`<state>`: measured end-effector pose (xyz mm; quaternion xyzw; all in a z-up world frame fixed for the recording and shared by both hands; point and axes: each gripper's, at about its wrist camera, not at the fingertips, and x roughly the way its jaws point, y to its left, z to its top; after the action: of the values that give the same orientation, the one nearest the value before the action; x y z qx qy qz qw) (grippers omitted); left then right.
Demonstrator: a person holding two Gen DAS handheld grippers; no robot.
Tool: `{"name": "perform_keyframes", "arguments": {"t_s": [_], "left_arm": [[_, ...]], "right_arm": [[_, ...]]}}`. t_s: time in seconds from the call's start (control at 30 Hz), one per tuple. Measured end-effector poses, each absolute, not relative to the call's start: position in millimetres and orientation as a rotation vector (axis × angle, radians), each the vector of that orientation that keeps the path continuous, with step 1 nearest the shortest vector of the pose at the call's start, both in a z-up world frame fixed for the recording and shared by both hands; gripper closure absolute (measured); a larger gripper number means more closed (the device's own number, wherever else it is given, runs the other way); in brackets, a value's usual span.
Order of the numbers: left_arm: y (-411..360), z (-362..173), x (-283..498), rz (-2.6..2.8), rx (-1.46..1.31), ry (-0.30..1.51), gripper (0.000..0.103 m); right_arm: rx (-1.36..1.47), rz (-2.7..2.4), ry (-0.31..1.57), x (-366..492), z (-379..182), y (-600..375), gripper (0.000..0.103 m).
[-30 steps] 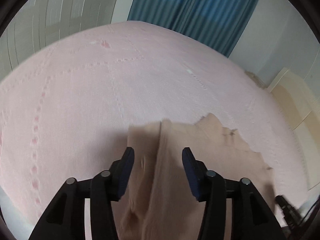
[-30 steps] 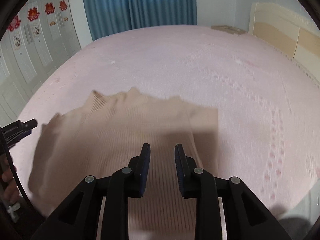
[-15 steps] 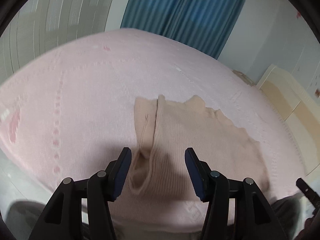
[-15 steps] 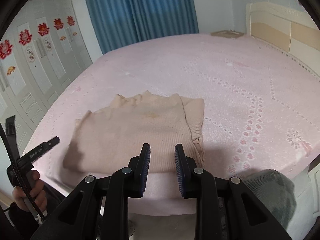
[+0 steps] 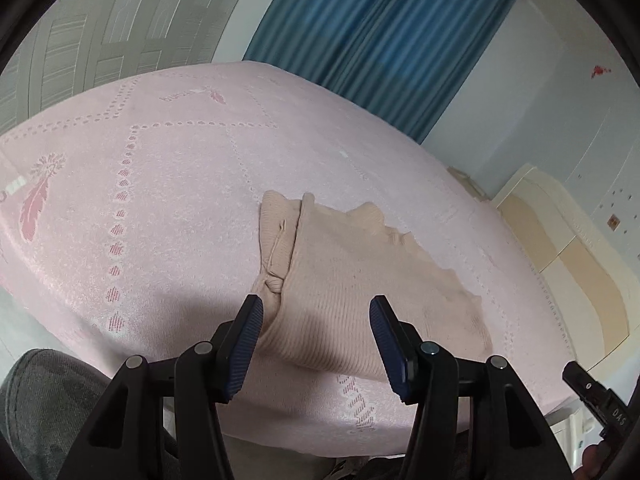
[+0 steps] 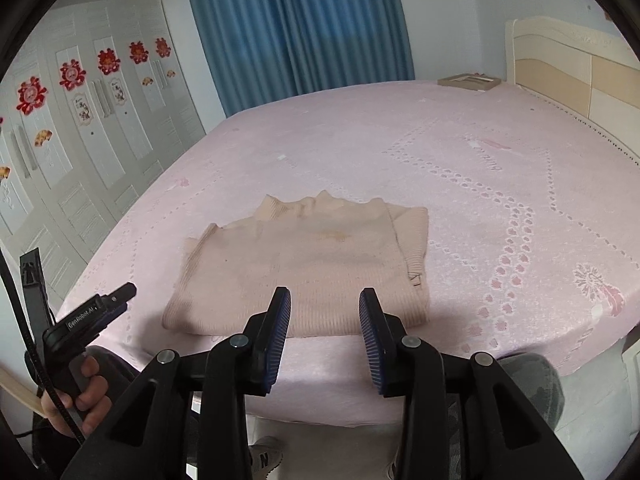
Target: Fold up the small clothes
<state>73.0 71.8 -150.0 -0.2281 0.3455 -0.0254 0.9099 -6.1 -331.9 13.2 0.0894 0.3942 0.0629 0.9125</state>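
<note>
Sweater [image 6: 304, 264], beige and ribbed, lies folded flat near the front edge of the pink bed [image 6: 500, 160]. Left gripper [image 5: 316, 328] hangs above it, jaws spread, empty; right gripper [image 6: 324, 320] too, jaws apart, gripping nothing.

Beige ribbed sweater [image 6: 304, 264], pink bedspread [image 6: 460, 168] patterned with dotted lines and feathers, blue striped curtain [image 6: 296, 28] behind the bed, red flower stickers [image 6: 72, 74] on white wardrobe [image 6: 80, 152]
</note>
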Motion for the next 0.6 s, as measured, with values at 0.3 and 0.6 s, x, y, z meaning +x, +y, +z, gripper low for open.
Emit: {"name": "perform_keyframes", "arguments": {"t_s": [0.3,0.6], "left_arm": [[67.3,-158.5,67.3,-0.024,-0.403,0.705,0.05],[76.2,-200.6,91.7,-0.048,-0.409,0.741,0.05]], "right_arm": [[0.216,0.191,0.819,-2.9,4.5,-332.8,0.066],[0.161,0.222,0.88,41.0,-38.3,-308.2,0.06]]}}
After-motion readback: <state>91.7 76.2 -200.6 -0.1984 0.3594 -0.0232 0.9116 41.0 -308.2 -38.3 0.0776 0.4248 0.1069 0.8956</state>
